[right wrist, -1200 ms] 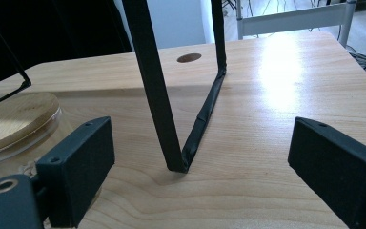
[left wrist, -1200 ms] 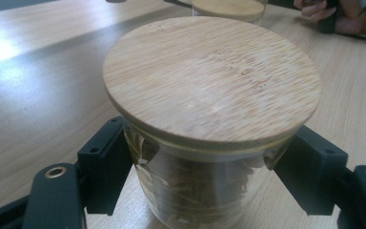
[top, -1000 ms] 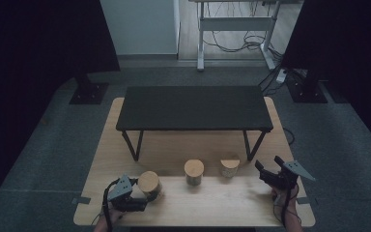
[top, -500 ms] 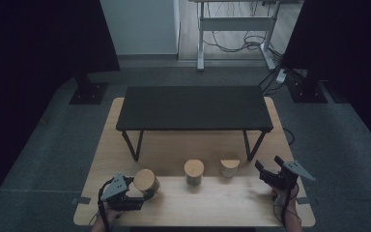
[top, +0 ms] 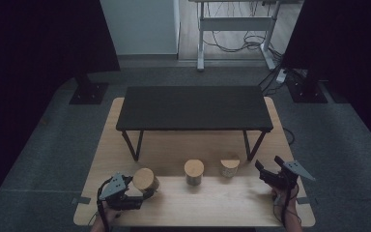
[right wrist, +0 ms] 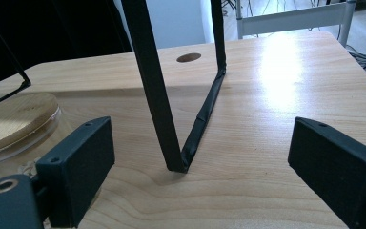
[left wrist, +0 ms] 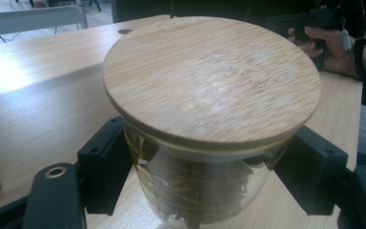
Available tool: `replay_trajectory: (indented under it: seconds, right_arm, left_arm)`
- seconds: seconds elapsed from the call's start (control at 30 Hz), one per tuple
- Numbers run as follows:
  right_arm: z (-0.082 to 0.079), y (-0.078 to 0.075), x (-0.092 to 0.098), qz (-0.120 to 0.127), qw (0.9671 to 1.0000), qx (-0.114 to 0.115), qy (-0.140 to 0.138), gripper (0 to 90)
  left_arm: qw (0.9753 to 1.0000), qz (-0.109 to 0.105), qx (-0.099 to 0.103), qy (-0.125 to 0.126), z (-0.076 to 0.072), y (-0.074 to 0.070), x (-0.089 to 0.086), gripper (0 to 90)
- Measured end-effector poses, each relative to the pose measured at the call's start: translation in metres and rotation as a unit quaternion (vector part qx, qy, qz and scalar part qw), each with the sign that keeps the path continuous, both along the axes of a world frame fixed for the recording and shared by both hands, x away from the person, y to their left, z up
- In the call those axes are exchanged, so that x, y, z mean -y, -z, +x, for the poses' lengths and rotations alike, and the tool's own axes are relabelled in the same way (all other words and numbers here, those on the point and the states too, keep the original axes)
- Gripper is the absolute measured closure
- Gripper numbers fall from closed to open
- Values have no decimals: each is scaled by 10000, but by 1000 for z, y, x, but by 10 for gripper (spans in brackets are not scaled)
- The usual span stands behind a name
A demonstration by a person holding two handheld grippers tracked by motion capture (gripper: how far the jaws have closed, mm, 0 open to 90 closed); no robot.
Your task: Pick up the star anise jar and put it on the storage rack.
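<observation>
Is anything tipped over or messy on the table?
Yes, one thing. The leftmost jar leans over while the middle jar and the right jar stand upright. The left gripper has its jaws on both sides of the glass, just under the wooden lid. Nothing looks spilled or broken.

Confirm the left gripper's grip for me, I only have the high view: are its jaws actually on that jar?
Observer: Yes. The left gripper view shows the left gripper with its pads pressed on the left jar, just under its wooden lid.
Operator: Anything in it?
Observer: Dark leafy-looking contents behind the glass; can't tell what.
Operator: Right gripper?
Observer: The right gripper is open, nothing between its jaws, aimed at the black shelf leg; the rightmost jar sits at that view's left edge.
</observation>
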State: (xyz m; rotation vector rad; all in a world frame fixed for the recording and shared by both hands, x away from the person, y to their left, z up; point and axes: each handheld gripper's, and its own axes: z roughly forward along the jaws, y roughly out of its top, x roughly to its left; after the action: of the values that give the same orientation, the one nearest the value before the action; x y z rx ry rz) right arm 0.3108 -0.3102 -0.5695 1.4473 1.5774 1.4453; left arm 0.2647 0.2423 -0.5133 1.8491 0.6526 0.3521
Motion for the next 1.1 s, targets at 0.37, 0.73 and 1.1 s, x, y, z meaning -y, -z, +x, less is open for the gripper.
replay_trajectory:
  seconds: [0.37, 0.73, 1.1]
  right_arm:
    - [-1, 0, 0, 1, 10000, 11, 46, 70]
    - [0, 0, 1, 51, 10000, -13, 41, 70]
    - [1, 0, 1, 44, 10000, -32, 33, 71]
  left_arm:
    - [10000, -9, 56, -24, -1, -4, -1, 253]
    - [9999, -35, 58, -127, 1, -7, -1, 253]
    - [9999, -99, 65, -96, 2, -10, 0, 253]
